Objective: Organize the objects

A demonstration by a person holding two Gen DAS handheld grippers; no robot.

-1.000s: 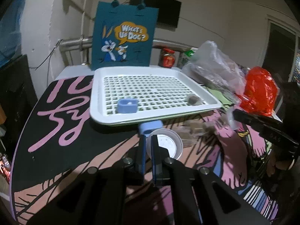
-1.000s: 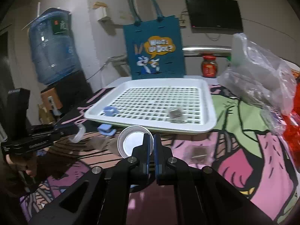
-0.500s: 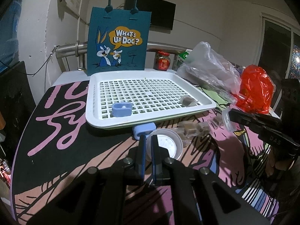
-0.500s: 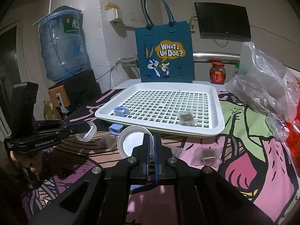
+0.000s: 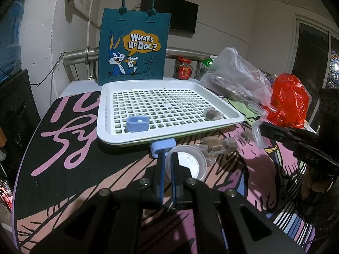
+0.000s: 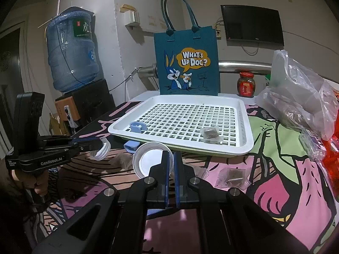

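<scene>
Lids are riding in both my tools: my left gripper [image 5: 167, 160] is clamping a clear lid [image 5: 186, 162], and my right gripper [image 6: 171, 158] is pinching another lid [image 6: 151, 160]. Both are hovering just before the white tray [image 6: 246, 141], above the table [image 5: 70, 169].

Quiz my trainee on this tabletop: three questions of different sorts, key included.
1. True or false: the white tray holds two blue clips.
2. The left gripper and the right gripper are each shut on: A a clear cup; B a packet; C a jar.
3. How many items lie in the tray?
Key: 1 false: one blue clip lies inside, the other on the table before it. 2 A, a clear cup. 3 two: a clip and a packet.
</scene>
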